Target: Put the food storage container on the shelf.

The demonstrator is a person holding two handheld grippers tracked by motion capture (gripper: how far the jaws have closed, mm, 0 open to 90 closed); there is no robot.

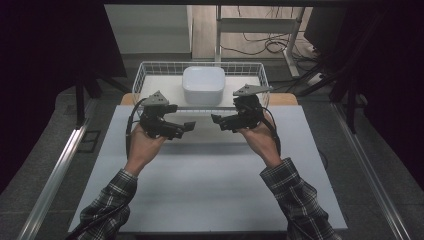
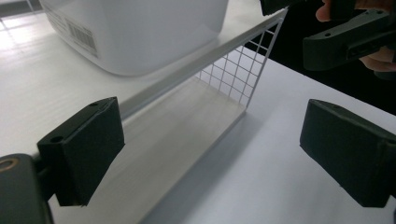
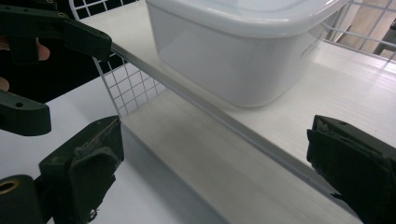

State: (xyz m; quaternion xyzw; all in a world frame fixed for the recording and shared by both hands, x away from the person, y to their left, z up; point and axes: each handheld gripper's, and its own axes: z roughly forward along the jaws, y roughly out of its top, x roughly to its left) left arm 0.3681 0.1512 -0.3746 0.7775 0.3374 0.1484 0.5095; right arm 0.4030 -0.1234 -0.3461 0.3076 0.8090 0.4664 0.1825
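High view: we hold our left gripper and right gripper just in front of the basket on the surface. Both have jaws wide apart, nothing between them. A white box sits inside the basket.

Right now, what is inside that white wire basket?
A white lidded container sits in the wire basket on its white floor. The lid hides whatever the container holds.
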